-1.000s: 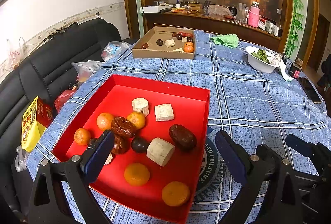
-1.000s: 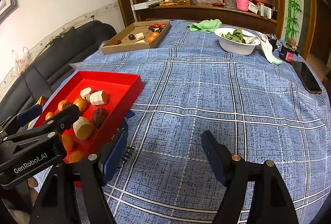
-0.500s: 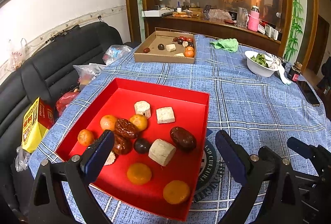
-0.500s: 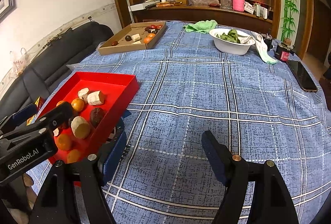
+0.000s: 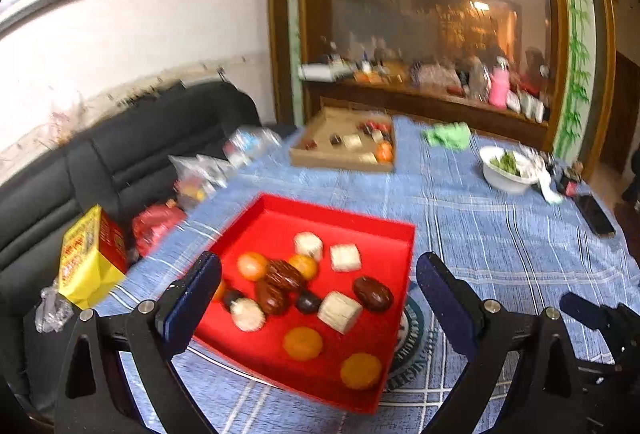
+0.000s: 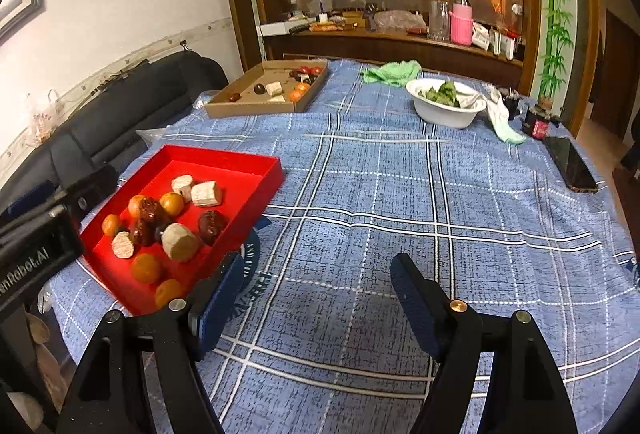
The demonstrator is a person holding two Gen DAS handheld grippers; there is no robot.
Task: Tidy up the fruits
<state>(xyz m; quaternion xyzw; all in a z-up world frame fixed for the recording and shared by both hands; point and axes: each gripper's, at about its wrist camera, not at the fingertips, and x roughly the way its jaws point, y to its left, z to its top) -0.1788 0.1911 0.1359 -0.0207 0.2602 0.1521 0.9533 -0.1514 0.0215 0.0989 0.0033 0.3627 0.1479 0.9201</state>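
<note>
A red tray (image 5: 340,220) (image 6: 240,163) on the blue checked tablecloth holds several small oranges (image 5: 303,343), dark red dates (image 5: 373,293) and pale cut chunks (image 5: 339,312). A cardboard tray (image 5: 332,157) (image 6: 244,107) at the far side holds more of the same fruits. My left gripper (image 5: 318,286) is open and empty, raised above the red tray's near half. My right gripper (image 6: 316,284) is open and empty over bare cloth, to the right of the red tray. The left gripper's body shows in the right wrist view (image 6: 36,246).
A white bowl of greens (image 6: 446,105), a green cloth (image 6: 394,71), a dark jar (image 6: 538,123) and a phone (image 6: 570,163) lie at the far right. A black sofa (image 5: 120,161) with bags and a yellow box (image 5: 90,258) runs along the left edge.
Both grippers have risen and pulled back from the table. The left wrist view tilts upward and is blurred. The fruits and trays have not moved.
</note>
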